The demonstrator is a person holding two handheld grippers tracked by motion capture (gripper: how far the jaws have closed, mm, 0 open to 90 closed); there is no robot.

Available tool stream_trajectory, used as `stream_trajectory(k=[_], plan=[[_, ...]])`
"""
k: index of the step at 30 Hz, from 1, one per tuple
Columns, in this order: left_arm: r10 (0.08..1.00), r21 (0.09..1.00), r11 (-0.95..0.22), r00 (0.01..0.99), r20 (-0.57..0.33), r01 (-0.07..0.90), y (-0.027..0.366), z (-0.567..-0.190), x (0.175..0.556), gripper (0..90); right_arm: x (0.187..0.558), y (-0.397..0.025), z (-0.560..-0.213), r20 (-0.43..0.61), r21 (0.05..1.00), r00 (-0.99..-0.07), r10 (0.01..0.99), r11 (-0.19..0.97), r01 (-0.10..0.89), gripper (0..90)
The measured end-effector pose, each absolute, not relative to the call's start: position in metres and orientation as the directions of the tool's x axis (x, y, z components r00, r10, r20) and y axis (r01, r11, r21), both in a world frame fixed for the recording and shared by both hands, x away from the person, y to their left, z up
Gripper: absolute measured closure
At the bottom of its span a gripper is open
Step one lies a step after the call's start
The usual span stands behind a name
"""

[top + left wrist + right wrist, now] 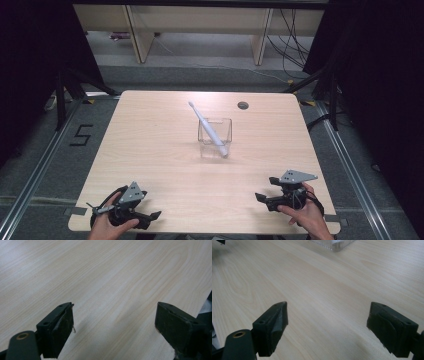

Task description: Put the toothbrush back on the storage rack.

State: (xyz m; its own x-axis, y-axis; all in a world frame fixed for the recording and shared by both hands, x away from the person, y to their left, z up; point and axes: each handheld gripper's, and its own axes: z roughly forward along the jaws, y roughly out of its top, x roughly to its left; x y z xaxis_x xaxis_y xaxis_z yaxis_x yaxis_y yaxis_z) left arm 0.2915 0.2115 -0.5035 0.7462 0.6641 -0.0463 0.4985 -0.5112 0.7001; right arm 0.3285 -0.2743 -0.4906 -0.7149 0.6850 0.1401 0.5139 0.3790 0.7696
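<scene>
The table [165, 150] under me is pale wood-grain laminate, smooth and matte, with rounded corners and a small dark round grommet [243, 105] set near its far edge. Near the middle stands a clear square container [225, 131], thin-walled and glassy, and in it leans a white toothbrush [206, 126], slim and straight, its handle end down at the container's near right corner and its brush head tilted up and away past the far left rim. My left gripper [154, 215] sits low at the near left corner of the table, its matte black, blocky jaws spread wide; in the left gripper view [113, 322] there is nothing between them but bare wood grain. My right gripper [266, 189] rests at the near right, topped by a grey three-cornered plate, and its jaws are likewise wide apart with nothing held; in the right gripper view [327, 320] the container's clear base [332, 244] shows at the top edge, ahead of the jaws. The container and toothbrush lie well apart from both grippers, farther up the table and between them.
</scene>
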Motion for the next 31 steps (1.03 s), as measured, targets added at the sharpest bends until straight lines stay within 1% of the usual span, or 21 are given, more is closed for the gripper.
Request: stream_trajectory(k=[3,4,5,8,10,11,12,15,18,20,23,27,28,31], plan=[[0.664,0.698,-0.514,0.746,-0.044,0.499,0.2116,-0.5038,0.2917,15.0,0.3250,-0.2734,-0.4905,0.169,0.758,-0.696,0.698,0.359,0.545,17.3],[0.664,0.698,-0.514,0.746,-0.044,0.499,0.2116,-0.5037,0.2917,15.0,0.3244,-0.2737,-0.4904,0.167,0.760,-0.695,0.699,0.358,0.543,17.3],[0.665,0.698,-0.513,0.746,-0.045,0.499,0.2115,-0.5038,0.2918,15.0,0.3260,-0.2755,-0.4904,0.123,0.776,-0.708,0.695,0.378,0.506,17.3],[0.666,0.698,-0.511,0.745,-0.047,0.501,0.2115,-0.5040,0.2916,15.0,0.3231,-0.2746,-0.4901,0.147,0.762,-0.697,0.702,0.369,0.533,17.3],[0.665,0.699,-0.514,0.745,-0.042,0.498,0.2120,-0.5037,0.2919,15.0,0.3224,-0.2742,-0.4910,0.152,0.765,-0.693,0.705,0.359,0.534,17.3],[0.665,0.699,-0.513,0.745,-0.041,0.497,0.2121,-0.5037,0.2919,15.0,0.3239,-0.2759,-0.4913,0.118,0.776,-0.705,0.699,0.378,0.505,17.3],[0.665,0.701,-0.512,0.745,-0.043,0.497,0.2120,-0.5037,0.2918,15.0,0.3235,-0.2761,-0.4914,0.117,0.776,-0.704,0.700,0.379,0.505,17.3],[0.656,0.688,-0.534,0.754,-0.029,0.491,0.2133,-0.5029,0.2924,15.0,0.3211,-0.2756,-0.4911,0.148,0.761,-0.698,0.700,0.370,0.533,17.3],[0.656,0.689,-0.533,0.754,-0.029,0.491,0.2132,-0.5029,0.2924,15.0,0.3231,-0.2771,-0.4919,0.147,0.766,-0.723,0.675,0.385,0.515,17.3],[0.658,0.689,-0.531,0.752,-0.030,0.493,0.2132,-0.5031,0.2925,15.0,0.3216,-0.2777,-0.4913,0.106,0.778,-0.707,0.700,0.384,0.497,17.3],[0.657,0.688,-0.533,0.754,-0.030,0.492,0.2129,-0.5031,0.2922,15.0,0.3213,-0.2777,-0.4916,0.115,0.772,-0.710,0.695,0.387,0.504,17.3],[0.661,0.692,-0.524,0.750,-0.037,0.496,0.2124,-0.5036,0.2919,15.0,0.3207,-0.2781,-0.4914,0.100,0.769,-0.705,0.702,0.395,0.502,17.3],[0.658,0.687,-0.533,0.752,-0.031,0.494,0.2129,-0.5034,0.2922,15.0,0.3192,-0.2769,-0.4917,0.126,0.763,-0.697,0.706,0.380,0.523,17.3],[0.660,0.691,-0.525,0.750,-0.037,0.497,0.2125,-0.5036,0.2920,15.0,0.3192,-0.2771,-0.4918,0.129,0.762,-0.697,0.706,0.379,0.525,17.3]])
